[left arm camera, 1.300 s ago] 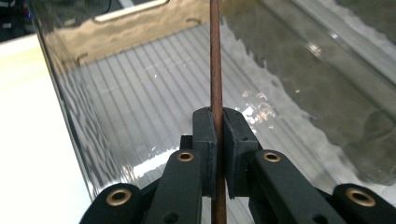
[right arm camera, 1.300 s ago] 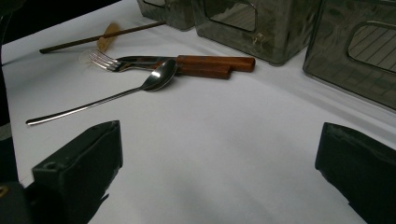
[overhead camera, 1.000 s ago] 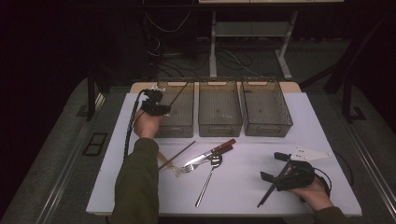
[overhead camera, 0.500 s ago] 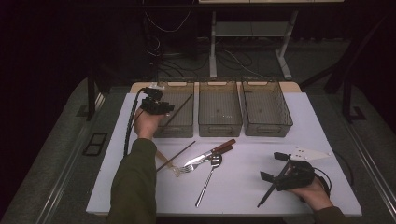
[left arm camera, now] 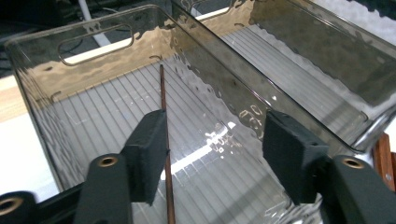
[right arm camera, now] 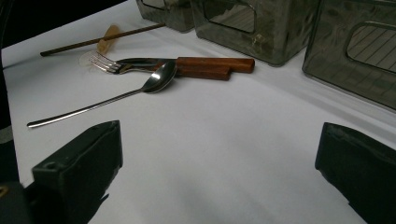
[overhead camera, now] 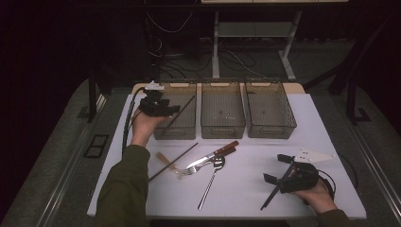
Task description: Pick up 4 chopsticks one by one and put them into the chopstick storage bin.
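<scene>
Brown chopstick (left arm camera: 162, 112) seemingly against left claw (left arm camera: 219, 154) pad

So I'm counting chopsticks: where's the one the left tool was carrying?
In the high view the chopstick leans in the leftmost bin, beside the left tool, whose jaws have just been opening.

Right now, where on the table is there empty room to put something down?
Free: the white table between the spoon and the right claw, and the strip in front of the right bin. Crowded: beside the left sleeve, where fork, knife and chopstick lie together.
</scene>
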Demonstrator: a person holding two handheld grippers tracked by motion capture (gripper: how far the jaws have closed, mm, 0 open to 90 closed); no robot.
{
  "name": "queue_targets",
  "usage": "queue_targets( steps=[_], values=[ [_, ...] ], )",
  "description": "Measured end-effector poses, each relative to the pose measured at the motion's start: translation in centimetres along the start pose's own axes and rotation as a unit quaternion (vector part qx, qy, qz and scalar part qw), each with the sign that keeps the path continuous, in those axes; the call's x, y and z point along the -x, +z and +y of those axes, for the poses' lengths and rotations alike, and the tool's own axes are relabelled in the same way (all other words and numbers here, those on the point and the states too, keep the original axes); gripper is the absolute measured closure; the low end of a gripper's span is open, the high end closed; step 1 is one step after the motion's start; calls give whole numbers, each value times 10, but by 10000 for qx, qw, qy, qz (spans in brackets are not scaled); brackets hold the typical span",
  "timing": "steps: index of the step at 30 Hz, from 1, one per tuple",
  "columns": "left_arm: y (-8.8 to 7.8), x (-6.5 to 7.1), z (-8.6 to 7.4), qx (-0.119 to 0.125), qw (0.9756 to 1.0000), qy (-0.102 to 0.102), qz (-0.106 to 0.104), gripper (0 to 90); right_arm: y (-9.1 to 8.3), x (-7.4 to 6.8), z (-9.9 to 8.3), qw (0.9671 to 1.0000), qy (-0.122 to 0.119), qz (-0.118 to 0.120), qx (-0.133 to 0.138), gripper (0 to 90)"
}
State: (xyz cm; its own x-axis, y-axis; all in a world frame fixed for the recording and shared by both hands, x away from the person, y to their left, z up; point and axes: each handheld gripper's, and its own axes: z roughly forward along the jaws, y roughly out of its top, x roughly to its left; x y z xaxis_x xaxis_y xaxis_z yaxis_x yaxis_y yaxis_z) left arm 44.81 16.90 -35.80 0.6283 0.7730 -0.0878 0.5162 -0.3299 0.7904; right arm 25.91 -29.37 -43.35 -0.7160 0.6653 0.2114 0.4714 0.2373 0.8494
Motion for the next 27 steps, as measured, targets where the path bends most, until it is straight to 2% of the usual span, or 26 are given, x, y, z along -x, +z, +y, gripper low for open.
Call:
queue_targets(
  steps=[3, 10, 13, 22, 27],
  values=[
    [-6, 3, -3, 66, 9998, 1, -175, 326, 0, 0, 0, 10000, -4, -4, -3, 10],
    [-21, 13, -11, 186, 9990, 174, -378, 229, 0, 0, 0, 10000, -20, -11, 2, 10],
    [-27, 18, -17, 249, 9985, 169, -465, 212, 1, 0, 0, 10000, -20, -12, -5, 10],
    [-39, 35, -37, 200, 9975, 307, -607, 116, 1, 0, -1, 10000, -23, 3, -22, 10],
    [-46, 46, -53, 223, 9964, 399, -719, 112, 4, 0, -3, 9999, -53, 67, -129, 10]
  ],
)
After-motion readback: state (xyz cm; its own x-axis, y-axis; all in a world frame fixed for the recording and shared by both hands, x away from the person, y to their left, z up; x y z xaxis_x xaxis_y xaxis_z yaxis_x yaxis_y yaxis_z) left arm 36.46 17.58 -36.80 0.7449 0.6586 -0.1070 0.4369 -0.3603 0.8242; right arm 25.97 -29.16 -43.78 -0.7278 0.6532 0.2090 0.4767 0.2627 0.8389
